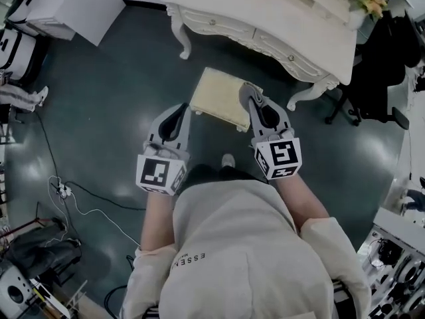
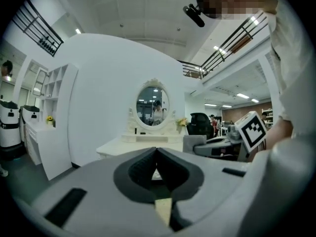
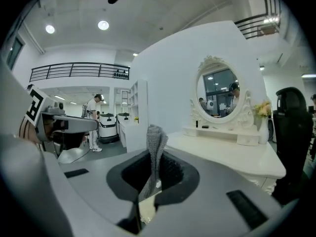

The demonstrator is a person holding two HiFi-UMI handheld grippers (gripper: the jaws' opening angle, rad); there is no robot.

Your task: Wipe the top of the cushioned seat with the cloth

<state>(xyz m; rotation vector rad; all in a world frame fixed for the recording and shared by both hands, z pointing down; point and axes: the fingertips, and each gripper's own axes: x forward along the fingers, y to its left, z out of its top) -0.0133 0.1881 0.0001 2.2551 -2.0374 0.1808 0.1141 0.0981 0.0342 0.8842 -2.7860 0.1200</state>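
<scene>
Right gripper (image 1: 255,105) clamped on grey cloth (image 1: 250,90). Right gripper view shows the cloth as a thin folded strip standing up out of the pinched jaws. From the head view that gripper sits over the right edge of the cushioned seat (image 1: 218,97), with the cloth tip above the seat's far right corner. Can't tell if cloth touches the cushion. Left gripper (image 1: 180,109) has its jaws together with nothing between them, and sits just off the seat's left edge over the dark floor (image 1: 113,105). White dressing table (image 1: 279,18) stands just beyond the seat. Seat is cream and square.
</scene>
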